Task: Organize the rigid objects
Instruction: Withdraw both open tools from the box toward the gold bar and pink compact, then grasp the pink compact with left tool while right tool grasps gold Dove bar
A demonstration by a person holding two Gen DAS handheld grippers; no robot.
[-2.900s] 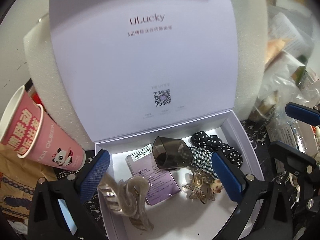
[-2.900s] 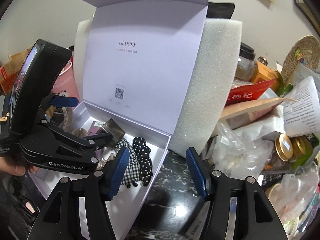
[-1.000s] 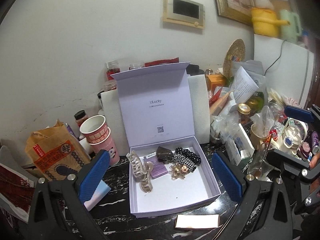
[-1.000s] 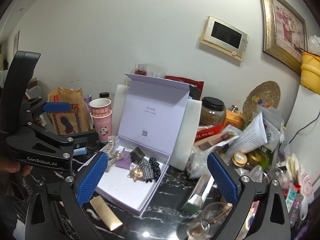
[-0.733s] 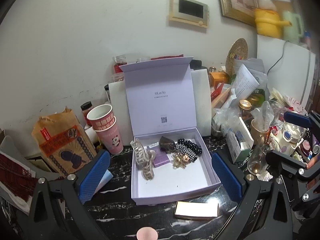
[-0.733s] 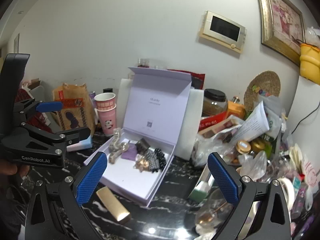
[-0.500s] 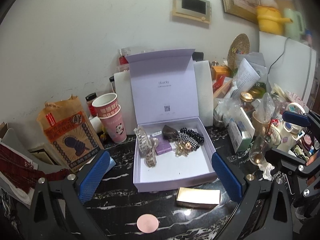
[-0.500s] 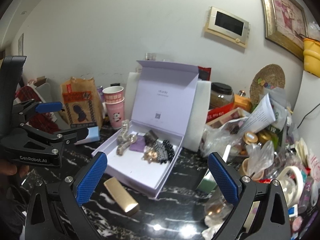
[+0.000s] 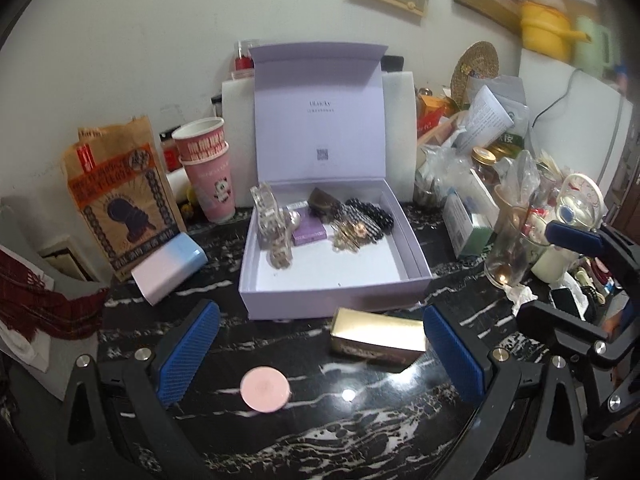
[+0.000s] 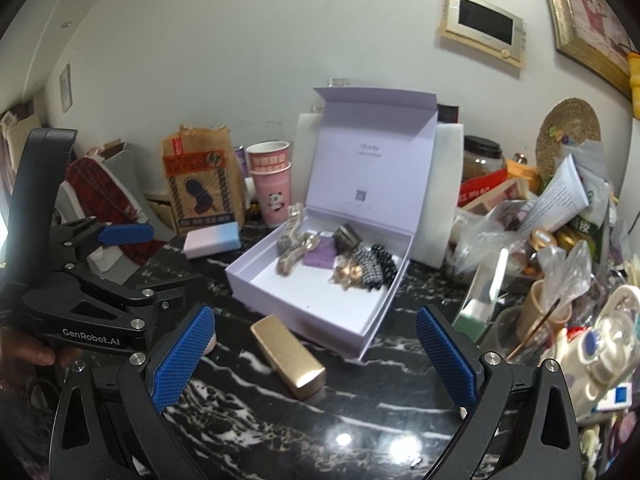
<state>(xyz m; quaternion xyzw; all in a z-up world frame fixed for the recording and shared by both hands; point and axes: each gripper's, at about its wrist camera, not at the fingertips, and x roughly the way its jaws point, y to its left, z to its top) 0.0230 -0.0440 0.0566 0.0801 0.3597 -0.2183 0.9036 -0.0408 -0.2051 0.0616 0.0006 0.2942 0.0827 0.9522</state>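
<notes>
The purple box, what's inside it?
Inside the purple box: a clear hair claw, a small purple packet, a dark cap, checked and dotted scrunchies, a gold clip. Anything beneath them is hidden.

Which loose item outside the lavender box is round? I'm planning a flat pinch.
The pink disc, lying flat near the left gripper; the gold case and pink-blue case are boxy.

White wall (image 10: 240,60), wall panel (image 10: 484,24), framed picture (image 10: 588,20), black marble countertop (image 10: 360,420).
</notes>
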